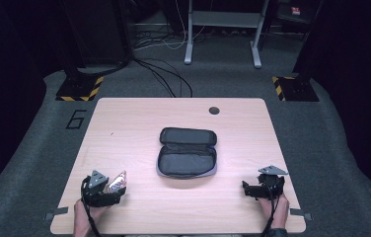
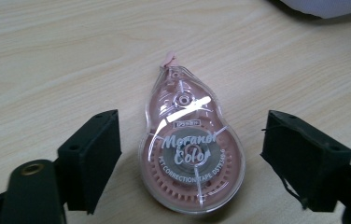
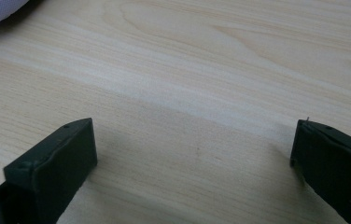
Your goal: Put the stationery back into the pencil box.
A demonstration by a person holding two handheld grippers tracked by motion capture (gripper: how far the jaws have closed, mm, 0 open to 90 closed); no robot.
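Pink correction tape (image 2: 191, 154) lies between spread left gripper (image 2: 190, 154) jaws, outside open empty case (image 1: 187, 153)

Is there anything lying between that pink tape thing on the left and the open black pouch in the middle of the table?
Nothing visible does. The correction tape lies flat between the open jaws of the left gripper, and bare wooden table runs from there to the open pouch.

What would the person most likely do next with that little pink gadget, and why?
Probably close the left gripper on the correction tape. Its jaws stand open on either side of the tape, which lies flat on the table, not yet gripped. The open pencil case nearby looks a likely destination.
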